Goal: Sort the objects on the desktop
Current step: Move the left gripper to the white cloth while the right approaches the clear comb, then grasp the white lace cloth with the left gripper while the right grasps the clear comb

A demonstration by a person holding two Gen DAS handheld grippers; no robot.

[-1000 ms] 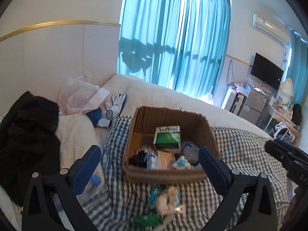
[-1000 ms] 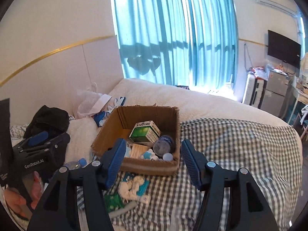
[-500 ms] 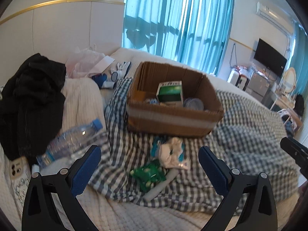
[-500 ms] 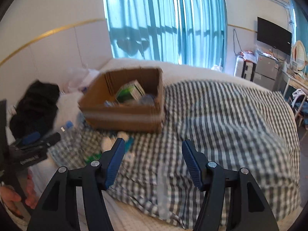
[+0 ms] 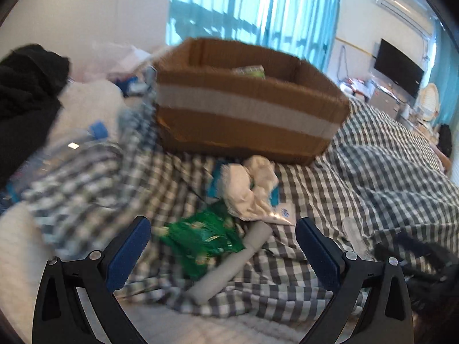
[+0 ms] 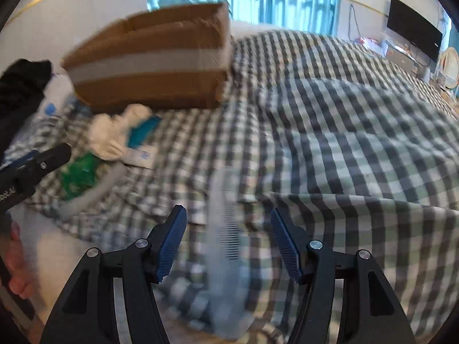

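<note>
Home bedroom: bed [image 6: 344, 132] with checked cover, teal curtains [image 5: 258, 8] at top, wall-mounted television [image 5: 398, 70] upper right.

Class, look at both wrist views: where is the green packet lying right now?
The green packet lies on the checked blanket, in front of the cardboard box, just below the white cloth bundle and against a grey tube, ahead of the left tongs.

The left gripper [image 5: 222, 248] hangs with jaws wide apart over a checked blanket [image 5: 373, 177]. Between its fingers lie a green packet [image 5: 200, 236] and a grey tube [image 5: 229, 266]; a cardboard box [image 5: 243, 109] stands at twelve o'clock.
</note>
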